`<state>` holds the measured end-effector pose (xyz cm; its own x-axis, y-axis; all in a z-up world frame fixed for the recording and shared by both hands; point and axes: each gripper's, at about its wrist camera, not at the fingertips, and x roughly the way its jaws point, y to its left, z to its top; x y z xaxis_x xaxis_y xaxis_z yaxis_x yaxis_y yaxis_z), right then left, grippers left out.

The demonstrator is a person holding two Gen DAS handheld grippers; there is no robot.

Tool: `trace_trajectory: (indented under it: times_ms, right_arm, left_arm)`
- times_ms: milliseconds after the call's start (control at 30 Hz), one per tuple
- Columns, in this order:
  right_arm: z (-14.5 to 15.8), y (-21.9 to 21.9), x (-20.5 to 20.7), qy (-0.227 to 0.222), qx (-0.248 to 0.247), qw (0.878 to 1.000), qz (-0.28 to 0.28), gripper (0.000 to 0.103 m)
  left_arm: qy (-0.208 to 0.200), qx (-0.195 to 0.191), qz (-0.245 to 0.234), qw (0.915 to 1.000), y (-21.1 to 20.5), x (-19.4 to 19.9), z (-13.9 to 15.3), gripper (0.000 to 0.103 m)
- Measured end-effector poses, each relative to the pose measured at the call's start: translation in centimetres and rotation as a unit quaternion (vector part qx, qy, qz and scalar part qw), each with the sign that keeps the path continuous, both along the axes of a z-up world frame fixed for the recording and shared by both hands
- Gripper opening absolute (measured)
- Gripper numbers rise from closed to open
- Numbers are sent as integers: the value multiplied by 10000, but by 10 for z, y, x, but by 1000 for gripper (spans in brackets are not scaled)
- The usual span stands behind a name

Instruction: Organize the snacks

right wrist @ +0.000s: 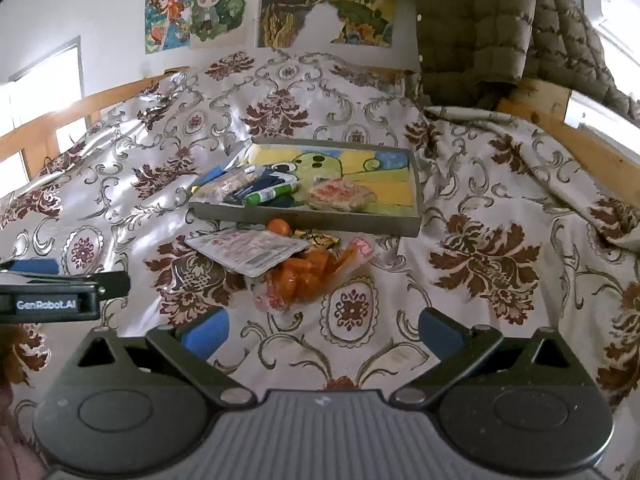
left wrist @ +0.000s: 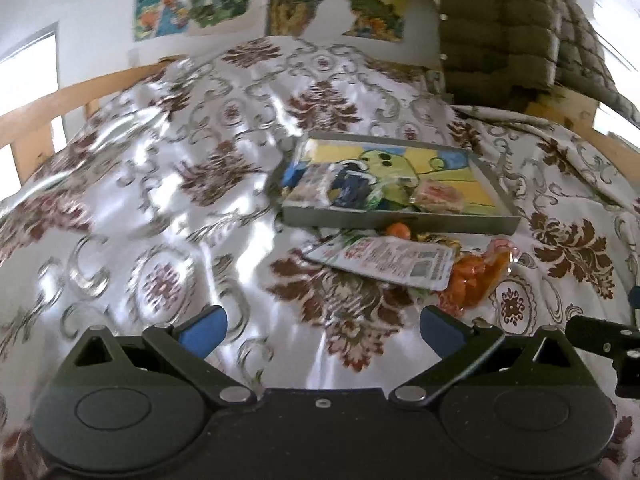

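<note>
Bright window daylight, glare, fisheye warp

On the floral satin bedspread [right wrist: 480, 208] lies a shallow grey picture-lined tray [right wrist: 320, 222] holding wrapped snacks. Just before the tray, a flat white printed packet [right wrist: 248, 250] overlaps a clear bag of orange snacks [right wrist: 308, 280].

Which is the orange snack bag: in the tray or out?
Out. The orange bag lies on the bedspread, nearer than the tray.

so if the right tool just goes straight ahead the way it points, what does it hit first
Most likely the clear bag of orange snacks on the bedspread, ahead of the open right tool. The flat white packet and the tray lie beyond it, though depth is hard to judge.
</note>
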<state>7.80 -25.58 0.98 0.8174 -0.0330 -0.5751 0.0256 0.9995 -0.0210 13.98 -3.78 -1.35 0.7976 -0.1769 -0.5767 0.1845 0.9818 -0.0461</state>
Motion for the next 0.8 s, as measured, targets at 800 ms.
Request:
trace_trajectory:
  times_ms: [800]
  right_arm:
    - [-48, -24, 102, 561, 486, 9944, 756, 95]
  left_arm:
    - [1100, -2033, -292, 9725, -9, 125, -59, 102]
